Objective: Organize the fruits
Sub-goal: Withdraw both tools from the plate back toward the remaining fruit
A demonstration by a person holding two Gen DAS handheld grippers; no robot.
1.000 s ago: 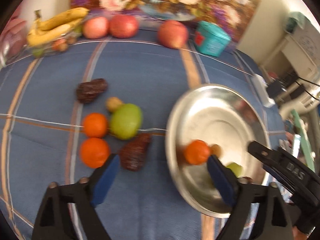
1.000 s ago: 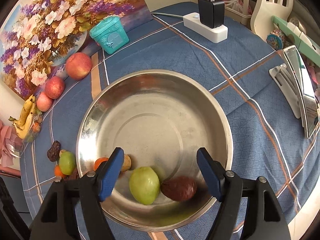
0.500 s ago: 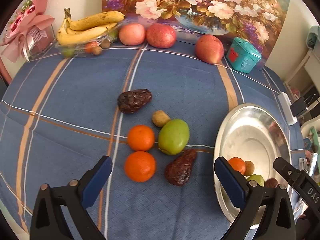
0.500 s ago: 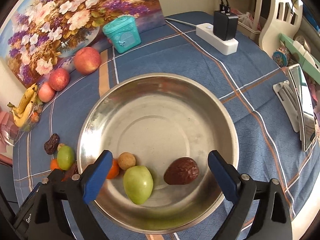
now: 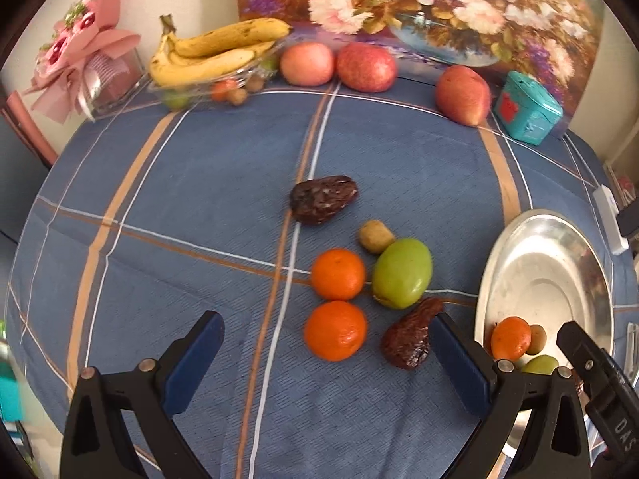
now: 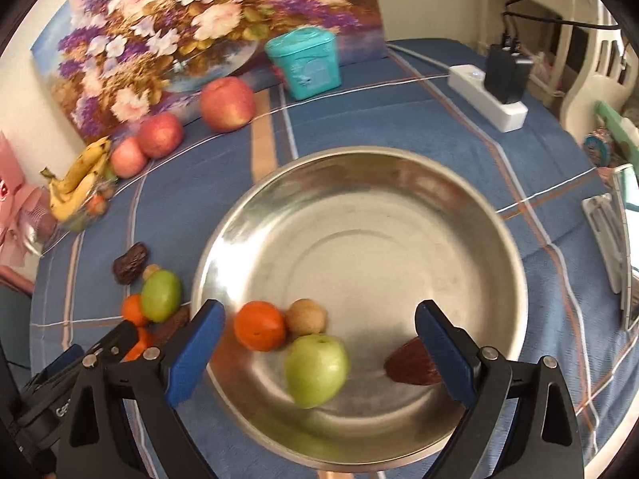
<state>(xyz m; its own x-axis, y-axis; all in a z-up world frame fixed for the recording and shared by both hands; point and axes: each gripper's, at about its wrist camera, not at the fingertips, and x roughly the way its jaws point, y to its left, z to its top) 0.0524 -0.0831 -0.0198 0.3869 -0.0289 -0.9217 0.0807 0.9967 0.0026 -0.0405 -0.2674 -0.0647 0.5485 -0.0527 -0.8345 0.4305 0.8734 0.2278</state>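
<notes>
Left gripper (image 5: 323, 363) jaws spread wide, just opened further, empty, over 2 orange tangerines (image 5: 335, 330) on blue plaid cloth (image 5: 191, 199). Right gripper (image 6: 319, 353) likewise, empty, over round steel bowl (image 6: 459, 215) holding green fruit (image 6: 317, 371), tangerine, brown date.

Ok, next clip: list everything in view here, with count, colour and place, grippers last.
metal bowl: one, silver, right side of the table
fruit in the bowl: four; orange, small tan fruit, green fruit, dark brown fruit
loose fruit on the cloth: six; two oranges, green fruit, small tan fruit, two dark brown fruits
apples: three, red, back edge
bananas: one bunch, yellow, in a clear dish, back left
tin: one, teal, back right
flower painting: one, against the wall
power strip: one, white, black plug in it
tablecloth: blue, striped
left gripper: black, blue pads, open, empty
right gripper: same, open over the bowl
</notes>
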